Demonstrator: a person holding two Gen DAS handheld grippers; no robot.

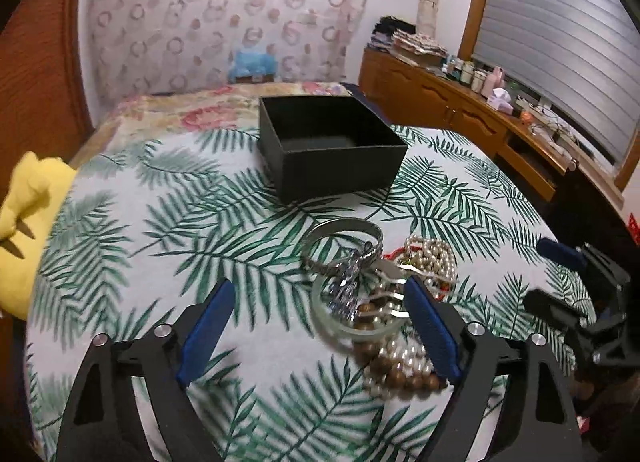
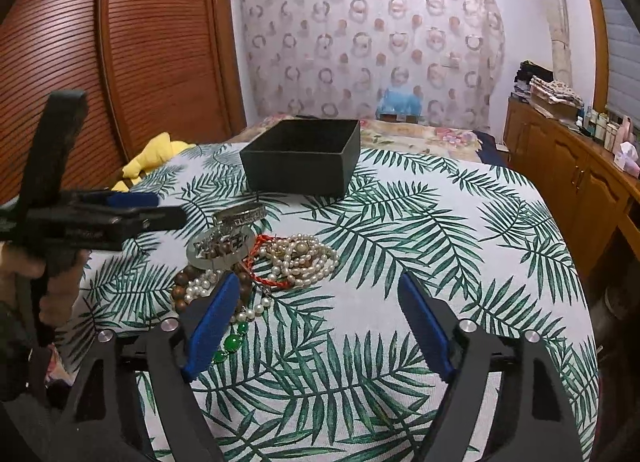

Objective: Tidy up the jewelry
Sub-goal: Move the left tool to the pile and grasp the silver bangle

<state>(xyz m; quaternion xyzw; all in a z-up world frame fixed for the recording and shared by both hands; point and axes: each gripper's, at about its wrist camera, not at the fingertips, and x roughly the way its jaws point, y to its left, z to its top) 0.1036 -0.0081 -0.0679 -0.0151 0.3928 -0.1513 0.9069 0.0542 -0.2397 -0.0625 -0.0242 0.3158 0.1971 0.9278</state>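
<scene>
With both grippers, left gripper (image 1: 320,298) and right gripper (image 2: 316,298), spread wide and empty, we approach the jewelry pile (image 1: 380,294) at lower centre, needing one piece pinched for the black box (image 1: 328,145) above.

Bed w/ palm-leaf cloth (image 2: 400,221) carries everything. On it: open black box (image 2: 300,157) toward far end, jewelry heap (image 2: 260,258) nearer (silver bangles, pearl strands, wood beads, red cord, green beads). Yellow plush (image 1: 24,221) at left edge.
</scene>
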